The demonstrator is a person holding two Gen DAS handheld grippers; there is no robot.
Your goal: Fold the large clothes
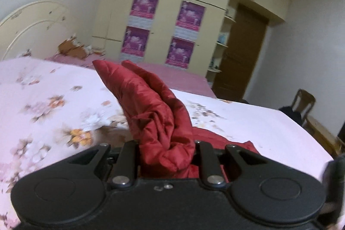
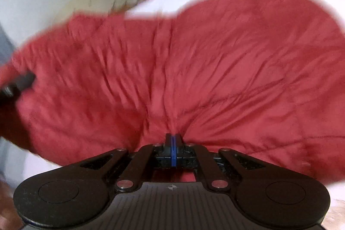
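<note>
Red quilted jacket on bed, w/ pink floral sheet under it. Bunched fold of jacket clamped in left gripper, fabric wadded thick between fingers, jaws held fairly wide apart by the bulk. Clamped part rising up off sheet in a peaked, twisted ridge, tip pointing toward far side of bed; rest of red fabric lying flat on sheet just right of gripper, toward near right corner of bed.

Right gripper pinched shut on thin fold of same jacket, blue pads pressed together, creases fanning out from pinch point. Jacket body spread wide across right wrist view, blurred; white-pink sheet visible beyond its far edge and at lower left. Dark piece of other gripper at left edge of that view, against the fabric.

Beyond bed: cream headboard at far left, cream wardrobe w/ four purple posters, brown door, wooden chair off right edge of bed.
</note>
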